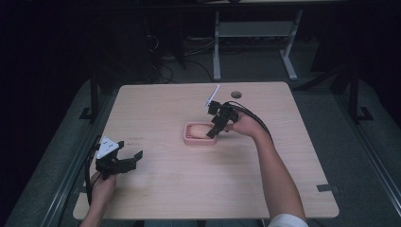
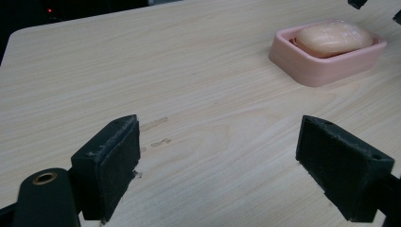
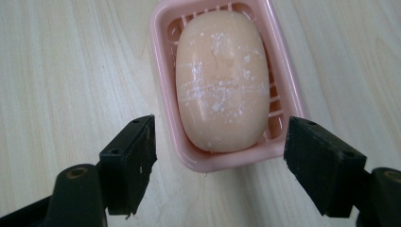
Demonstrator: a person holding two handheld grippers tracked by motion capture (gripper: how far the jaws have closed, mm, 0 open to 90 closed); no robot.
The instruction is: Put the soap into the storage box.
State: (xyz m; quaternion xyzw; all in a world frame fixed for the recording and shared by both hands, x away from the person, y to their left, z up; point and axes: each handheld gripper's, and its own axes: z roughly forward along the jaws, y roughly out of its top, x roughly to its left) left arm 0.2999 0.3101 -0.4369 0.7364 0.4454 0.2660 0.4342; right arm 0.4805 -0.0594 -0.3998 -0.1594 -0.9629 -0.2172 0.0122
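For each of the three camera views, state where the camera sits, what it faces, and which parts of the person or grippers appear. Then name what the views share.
High view: above the table, looking down; both forearms, left gripper, right gripper.
Left gripper view: behind its open jaws, facing across the table toward the soap dish.
Right gripper view: above the soap, looking down between open jaws.
Shared: all show dish and soap.

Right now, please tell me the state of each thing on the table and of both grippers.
Soap bar: lying flat inside the dish, ungripped, white flecks on top.
Pink soap dish: upright on the table, holding the soap.
Right gripper: open, jaws over the dish's near end, touching nothing.
Left gripper: open, empty, apart from the dish.
Table: bare wood.
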